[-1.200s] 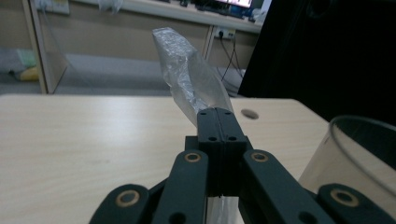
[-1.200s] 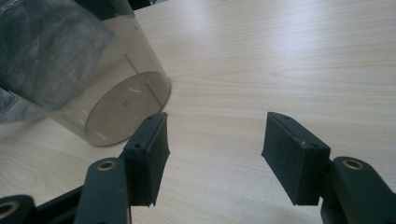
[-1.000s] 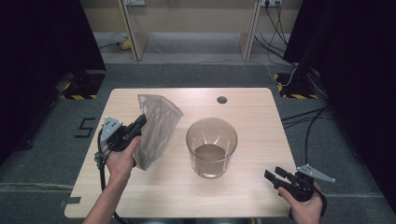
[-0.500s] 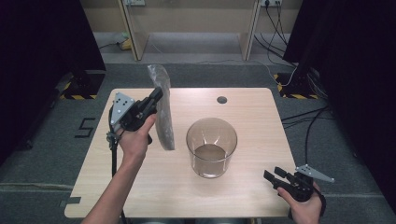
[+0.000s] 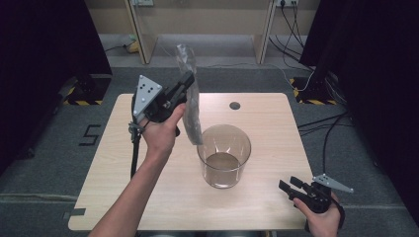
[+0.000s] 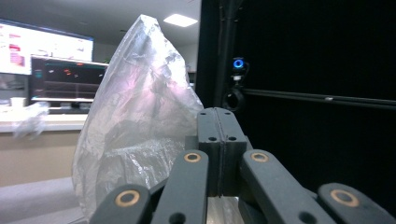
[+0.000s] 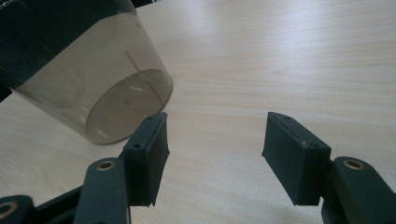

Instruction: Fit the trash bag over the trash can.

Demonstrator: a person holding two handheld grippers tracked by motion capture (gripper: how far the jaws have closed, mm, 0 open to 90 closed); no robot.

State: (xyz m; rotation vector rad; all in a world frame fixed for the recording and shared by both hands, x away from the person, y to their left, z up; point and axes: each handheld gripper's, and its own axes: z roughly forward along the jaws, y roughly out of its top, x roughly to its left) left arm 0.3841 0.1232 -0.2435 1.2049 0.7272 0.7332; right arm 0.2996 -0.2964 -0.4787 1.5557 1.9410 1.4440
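Observation:
A clear plastic bag hangs in the air over the table's left half, pinched by my left gripper, which is shut on it and raised high. In the left gripper view the bag billows up to the left of the closed jaws of the left gripper. A smoky transparent bin stands upright at the table's middle, just right of and below the bag's bottom corner. My right gripper rests near the front right corner, open with nothing between its pads; the bin lies ahead to its left.
The wooden table has a small round cable hole near its far edge. A cable trails from the left gripper down over the table's left side. Dark curtains and cables border the floor around the table.
My left hand has lifted the bag up and away from the tabletop toward the far side; the bag now hangs free beside the bin. The right gripper has not moved.

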